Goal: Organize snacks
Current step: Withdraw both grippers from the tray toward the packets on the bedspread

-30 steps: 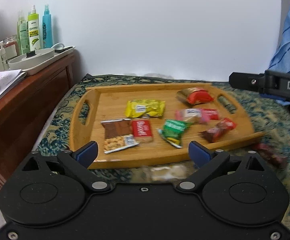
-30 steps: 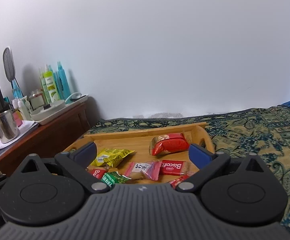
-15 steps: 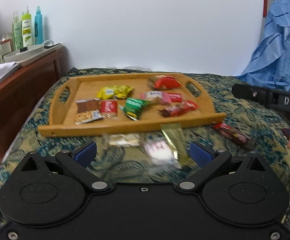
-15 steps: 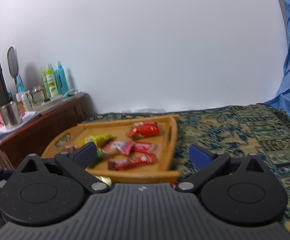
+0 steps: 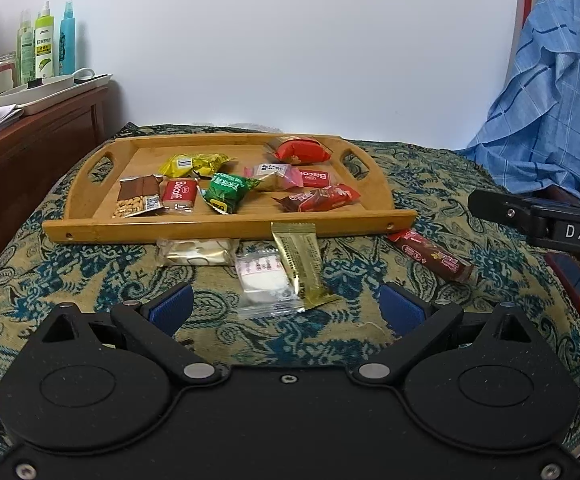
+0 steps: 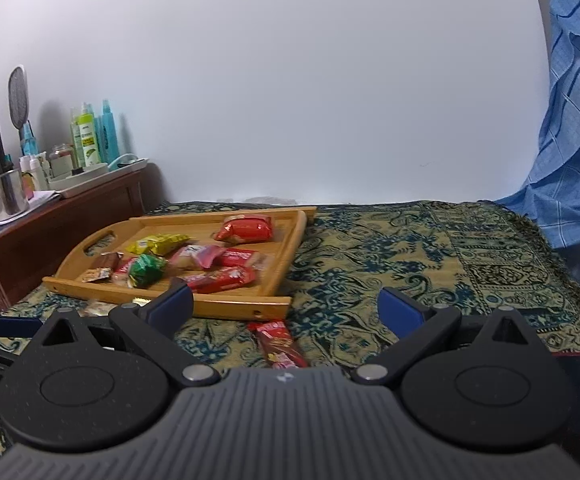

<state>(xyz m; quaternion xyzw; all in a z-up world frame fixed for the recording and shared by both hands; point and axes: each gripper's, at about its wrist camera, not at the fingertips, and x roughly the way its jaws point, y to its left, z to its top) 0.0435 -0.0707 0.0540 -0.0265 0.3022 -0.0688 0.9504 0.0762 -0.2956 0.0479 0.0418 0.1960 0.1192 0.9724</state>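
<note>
Both grippers, left gripper [image 5: 285, 304] and right gripper [image 6: 285, 304], were held low over the patterned cloth [image 5: 430, 200] with jaws spread wide and nothing gripped. Four wrapped snacks [image 5: 263, 276] were seen lying on the cloth just before the wooden tray [image 5: 225, 229], in which further snacks [image 5: 225, 192] were spread. Farther off, a dark cabinet [image 6: 57, 224] carrying bottles [image 6: 89, 144] was set against a white wall [image 6: 290, 100]; blue fabric [image 5: 554, 100] was hung at the right.

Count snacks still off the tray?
4. Pale cracker pack against the tray front edge; clear white packet and gold bar centre, overlapping; red-brown bar right. Gripper bodies may hide more.
</note>
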